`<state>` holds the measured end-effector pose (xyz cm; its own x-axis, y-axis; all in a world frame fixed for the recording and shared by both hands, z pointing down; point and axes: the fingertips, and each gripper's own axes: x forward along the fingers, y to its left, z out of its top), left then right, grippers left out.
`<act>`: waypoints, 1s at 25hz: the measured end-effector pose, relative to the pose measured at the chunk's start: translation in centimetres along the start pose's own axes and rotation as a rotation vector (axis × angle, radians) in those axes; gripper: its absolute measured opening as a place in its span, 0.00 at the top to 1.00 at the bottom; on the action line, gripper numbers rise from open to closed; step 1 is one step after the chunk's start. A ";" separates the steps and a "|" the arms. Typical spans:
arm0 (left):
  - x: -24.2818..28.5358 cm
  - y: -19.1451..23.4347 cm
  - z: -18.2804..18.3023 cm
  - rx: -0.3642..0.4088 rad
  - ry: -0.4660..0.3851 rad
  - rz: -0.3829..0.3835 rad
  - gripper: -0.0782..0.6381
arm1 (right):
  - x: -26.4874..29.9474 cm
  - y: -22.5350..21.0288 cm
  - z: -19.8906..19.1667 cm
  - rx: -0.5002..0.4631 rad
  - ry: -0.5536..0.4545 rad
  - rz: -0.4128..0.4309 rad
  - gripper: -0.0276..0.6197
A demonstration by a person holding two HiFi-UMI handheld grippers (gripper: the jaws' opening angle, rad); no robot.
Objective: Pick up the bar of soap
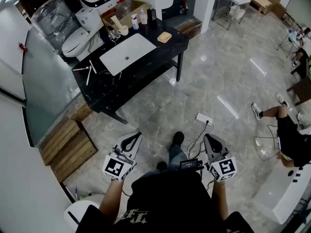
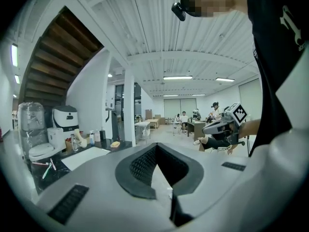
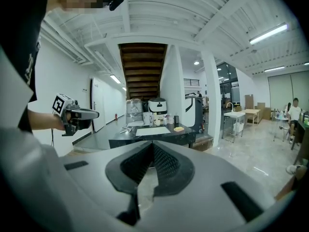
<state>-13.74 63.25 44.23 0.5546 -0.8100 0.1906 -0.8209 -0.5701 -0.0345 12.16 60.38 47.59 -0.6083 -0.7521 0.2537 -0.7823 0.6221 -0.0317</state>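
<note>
The bar of soap point(image 1: 164, 37) is a yellow block near the far right corner of the black table point(image 1: 116, 89), to the right of the white basin point(image 1: 127, 53). It also shows small in the left gripper view as the soap point(image 2: 115, 144) and in the right gripper view as the soap point(image 3: 178, 128). My left gripper point(image 1: 132, 138) and right gripper point(image 1: 210, 139) are held close to my body, well short of the table. Both are shut with nothing between them, as seen at the left gripper point(image 2: 155, 147) and the right gripper point(image 3: 153, 144).
Bottles and a cup point(image 1: 138, 19) stand at the table's back edge, toothbrushes point(image 1: 89, 71) lie left of the basin. A toilet point(image 1: 77, 40) and water jug point(image 1: 51, 16) sit behind. A wooden crate point(image 1: 65, 147), a floor power strip point(image 1: 204, 118) and a seated person point(image 1: 286, 130) surround me.
</note>
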 end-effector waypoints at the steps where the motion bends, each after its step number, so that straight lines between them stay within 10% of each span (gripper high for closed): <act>1: 1.1 0.6 0.3 0.012 -0.003 -0.002 0.89 | 0.9 -1.1 0.2 0.000 -0.004 -0.002 0.94; 25: 24.9 9.0 1.7 0.000 0.091 0.064 0.89 | 17.2 -23.2 3.2 0.086 0.045 0.075 0.94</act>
<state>-7.06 37.72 46.97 0.4861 -0.8291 0.2761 -0.8543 -0.5174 -0.0497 19.44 32.33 49.56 -0.6600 -0.6925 0.2911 -0.7450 0.6533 -0.1348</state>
